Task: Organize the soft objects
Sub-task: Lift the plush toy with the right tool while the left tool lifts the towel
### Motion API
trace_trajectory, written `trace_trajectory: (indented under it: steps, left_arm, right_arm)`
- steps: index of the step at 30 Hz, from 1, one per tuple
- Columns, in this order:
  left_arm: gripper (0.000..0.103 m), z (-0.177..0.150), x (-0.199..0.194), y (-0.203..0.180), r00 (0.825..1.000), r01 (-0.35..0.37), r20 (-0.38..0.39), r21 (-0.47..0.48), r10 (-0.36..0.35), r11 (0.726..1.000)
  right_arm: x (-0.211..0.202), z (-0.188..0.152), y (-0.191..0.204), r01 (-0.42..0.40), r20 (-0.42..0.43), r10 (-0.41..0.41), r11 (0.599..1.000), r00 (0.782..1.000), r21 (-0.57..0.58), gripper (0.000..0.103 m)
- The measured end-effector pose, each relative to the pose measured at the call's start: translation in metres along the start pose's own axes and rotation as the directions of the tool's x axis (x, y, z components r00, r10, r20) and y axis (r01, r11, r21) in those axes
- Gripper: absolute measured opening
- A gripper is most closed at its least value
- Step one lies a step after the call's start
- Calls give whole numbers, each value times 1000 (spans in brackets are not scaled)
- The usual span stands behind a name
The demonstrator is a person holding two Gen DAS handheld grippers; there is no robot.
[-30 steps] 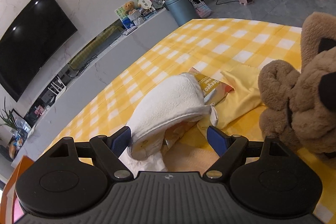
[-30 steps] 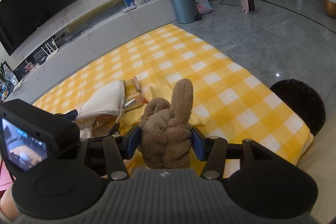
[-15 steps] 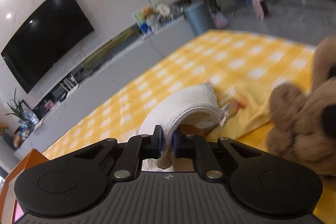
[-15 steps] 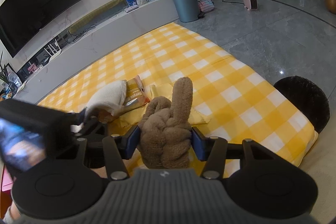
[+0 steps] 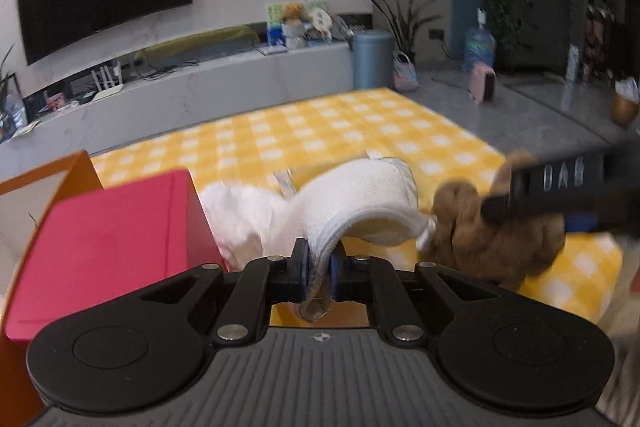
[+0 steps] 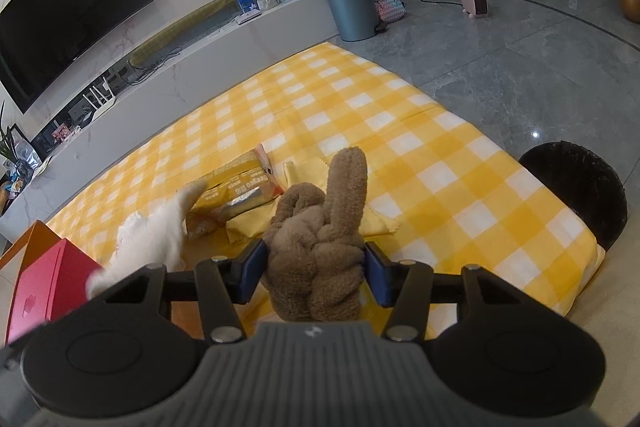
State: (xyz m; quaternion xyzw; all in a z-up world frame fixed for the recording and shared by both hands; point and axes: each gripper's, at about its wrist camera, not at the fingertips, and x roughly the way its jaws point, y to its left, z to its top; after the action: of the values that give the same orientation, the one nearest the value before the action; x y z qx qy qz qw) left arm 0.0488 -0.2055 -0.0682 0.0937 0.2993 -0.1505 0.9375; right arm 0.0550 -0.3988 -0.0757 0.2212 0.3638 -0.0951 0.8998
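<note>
My left gripper [image 5: 319, 267] is shut on the grey-trimmed edge of a white fleece slipper [image 5: 368, 203], lifted off the yellow checked cloth [image 5: 320, 131]. The same slipper [image 6: 160, 235] shows blurred at the lower left of the right wrist view. My right gripper [image 6: 314, 271] is shut on a brown plush toy [image 6: 320, 247], its long ear pointing up. That plush toy [image 5: 500, 231] and the right gripper's black frame [image 5: 560, 183] appear at the right of the left wrist view. A white crumpled cloth [image 5: 240, 219] lies behind the slipper.
A pink box inside an orange container [image 5: 100, 239] stands at the left table edge; it also shows as the pink box [image 6: 48, 287]. A yellow snack packet [image 6: 240, 191] and a yellow cloth [image 6: 304, 211] lie mid-table. A dark round stool [image 6: 572, 191] stands off the right edge.
My left gripper closed on the slipper's edge, lifted it and rolled while swinging left toward the pink box. The snack packet under the slipper is uncovered. The right gripper kept still with the plush toy.
</note>
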Motion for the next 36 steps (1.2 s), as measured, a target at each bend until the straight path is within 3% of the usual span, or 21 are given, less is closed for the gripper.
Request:
trace_trajectory:
  steps: [4,10,13,16,17,18,19,21,30,36]
  left_arm:
    - [21,-9,13,-21,998,-67,5,150,67,986]
    - [29,-19,49,-60,987,-160,55,387,151,908]
    - [32,-22,66,-70,981,-192,63,428,183,883]
    - [43,-25,78,-75,970,-242,108,452,216,858]
    - [43,-26,81,-76,966,-258,120,457,229,851]
    - [34,-26,83,-76,964,-267,128,454,234,850]
    - [17,-25,83,-74,965,-263,132,438,228,860]
    - [13,-20,78,-67,965,-259,138,385,222,886]
    - [12,0,38,-45,986,-162,91,254,143,953]
    - [11,11,9,-33,990,-111,101,172,94,979]
  right_arm:
    - [0,0,1,3,1,-3,1000,1000,-6,53]
    - [1,-1,1,3,0,-3,1000,1000,-6,53]
    - [1,-1,1,3,0,-3,1000,1000,-6,53]
    - [1,-1,1,4,1,-4,1000,1000,-5,53]
    - [1,-1,2,3,1,-3,1000,1000,-5,53]
    - [1,-1,2,1,1,-1,1000,1000,-5,53]
    - [1,-1,2,-1,0,1,1000,1000,-5,53]
    - [1,-2,0,-4,1,4,1000,1000,-1,53]
    - [0,-2,-2,-3,7,3,1000,1000,1,53]
    - [-5,-3,-1,-43,12,43,998,999,-34,44]
